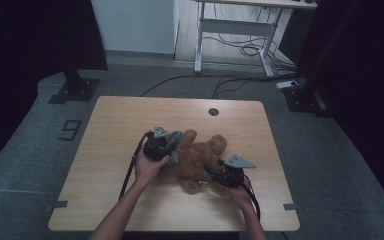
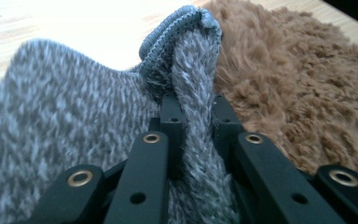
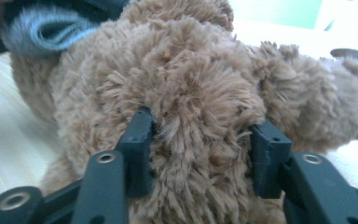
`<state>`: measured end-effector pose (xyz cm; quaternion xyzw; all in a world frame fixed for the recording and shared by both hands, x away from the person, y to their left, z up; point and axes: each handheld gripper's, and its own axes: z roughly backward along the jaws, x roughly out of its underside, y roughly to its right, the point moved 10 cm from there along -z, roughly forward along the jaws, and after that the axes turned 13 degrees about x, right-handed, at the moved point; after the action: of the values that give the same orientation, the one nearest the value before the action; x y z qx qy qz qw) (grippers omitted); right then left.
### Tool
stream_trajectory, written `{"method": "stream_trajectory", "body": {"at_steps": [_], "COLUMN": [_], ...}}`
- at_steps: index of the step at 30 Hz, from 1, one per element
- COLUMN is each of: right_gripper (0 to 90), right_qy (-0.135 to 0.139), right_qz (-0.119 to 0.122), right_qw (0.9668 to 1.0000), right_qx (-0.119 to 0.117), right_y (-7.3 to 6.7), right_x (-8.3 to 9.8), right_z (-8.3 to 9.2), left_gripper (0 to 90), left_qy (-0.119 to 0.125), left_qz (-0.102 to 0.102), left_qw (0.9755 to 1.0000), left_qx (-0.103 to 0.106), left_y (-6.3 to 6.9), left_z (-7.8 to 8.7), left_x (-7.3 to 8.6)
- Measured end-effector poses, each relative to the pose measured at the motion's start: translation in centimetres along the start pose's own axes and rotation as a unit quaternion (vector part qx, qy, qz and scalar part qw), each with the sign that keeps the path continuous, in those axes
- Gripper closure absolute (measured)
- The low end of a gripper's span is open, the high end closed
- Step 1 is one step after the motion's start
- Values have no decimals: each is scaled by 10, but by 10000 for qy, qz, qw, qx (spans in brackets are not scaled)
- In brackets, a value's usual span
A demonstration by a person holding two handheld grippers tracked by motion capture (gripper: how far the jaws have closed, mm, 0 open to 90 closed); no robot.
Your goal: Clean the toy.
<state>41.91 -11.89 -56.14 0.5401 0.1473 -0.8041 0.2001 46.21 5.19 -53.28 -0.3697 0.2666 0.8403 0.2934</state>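
**Sock cuff pinched at the bear's left flank; bear's long axis runs left-near to right-far**

High view: A brown, shaggy plush teddy bear [image 1: 200, 157] lies on the light wooden table [image 1: 115, 120], a little nearer the person than mid-table, its head end toward the far right and its body slanting back toward the near edge. The left gripper [image 1: 172, 145] sits at the bear's left side with a scrap of grey knitted sock [image 1: 174, 156] at its tip. The right gripper [image 1: 215, 172] is at the bear's near-right end, touching the fur. The two grippers flank the bear, left one farther up the table, right one nearer the person.

Left gripper view: jaws pressed together on a fold of the grey sock [image 2: 193, 116], pinching it just below the ribbed cuff [image 2: 168, 35]. The brown fur [image 2: 303, 88] lies immediately to the right of the jaws, touching the sock. The rest of the sock hangs off to the left.

Right gripper view: jaws part-spread around a rounded lump of the bear [image 3: 191, 93], fur bulging between them. Probably a leg or foot, though the close range makes that uncertain. Pads sink into the pile on both sides. The grey sock [image 3: 42, 28] shows at the top left, beyond the lump.

Judgement: the sock's opening must travel from the left gripper toward the limb the right one steadies.
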Motion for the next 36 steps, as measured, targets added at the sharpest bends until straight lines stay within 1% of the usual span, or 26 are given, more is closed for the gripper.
{"method": "stream_trajectory", "body": {"at_steps": [2,4,5,6,8,10,12,14,16,18,19,20,22,23,24,26,27,28,29,32,33,34,35,36], "right_gripper": [426,400,366,314,253,198,158,142,143,172,207,273,358,383,421,481,499,521,533,549,552,557,560,563], "right_qy": [7,51,40,-24,-130,-276,-383,-501,-585,-644,-660,-670,-671,-675,-650,-508,-452,-390,-358,-250,-207,-140,-117,-85], "right_qz": [-57,-105,-133,-183,-243,-254,-287,-248,-181,-63,35,138,180,207,281,497,605,762,848,1014,1034,1072,1072,1025], "right_qw": [10000,9998,9998,9997,9994,9990,9984,9977,9970,9963,9962,9963,9963,9964,9968,9974,9971,9960,9950,9917,9908,9893,9886,9881], "right_qx": [-78,-130,-138,-144,-190,-240,-309,-393,-479,-566,-563,-527,-510,-477,-374,-92,40,242,384,752,846,982,1053,1148], "right_y": [-1,-1,-1,-1,-1,-3,-5,-10,-15,-22,-24,-26,-28,-29,-30,-31,-32,-32,-31,-26,-24,-20,-17,-12], "right_x": [-1,-4,-4,-4,-4,-3,-2,1,4,8,10,14,18,20,22,24,24,23,22,17,16,14,13,11], "right_z": [6,12,15,19,21,22,20,16,12,9,9,8,9,10,11,13,12,11,9,2,-1,-5,-7,-10], "left_gripper": [795,796,796,796,796,797,797,798,799,799,799,799,799,799,799,799,799,799,799,799,799,800,800,799], "left_qy": [73,98,145,175,258,347,413,483,545,619,663,695,769,805,838,882,910,928,929,946,952,963,991,999], "left_qz": [-44,-137,-173,-197,-223,-237,-219,-192,-184,-171,-173,-181,-165,-147,-152,-176,-182,-188,-203,-253,-277,-297,-314,-305], "left_qw": [10000,9999,9997,9996,9994,9990,9987,9983,9979,9973,9970,9967,9959,9953,9949,9944,9941,9940,9940,9942,9943,9943,9942,9942], "left_qx": [2,-4,19,28,61,131,186,250,291,350,372,379,452,509,534,552,555,548,534,454,402,360,288,261], "left_y": [6,11,16,18,22,26,29,32,34,36,38,39,42,45,48,51,52,52,53,52,51,50,50,49], "left_z": [4,8,11,13,17,21,23,25,28,31,33,34,37,38,40,41,41,40,39,34,30,27,22,19], "left_x": [5,11,14,16,19,23,26,29,33,36,39,41,45,48,50,53,54,54,54,49,46,44,41,39]}}
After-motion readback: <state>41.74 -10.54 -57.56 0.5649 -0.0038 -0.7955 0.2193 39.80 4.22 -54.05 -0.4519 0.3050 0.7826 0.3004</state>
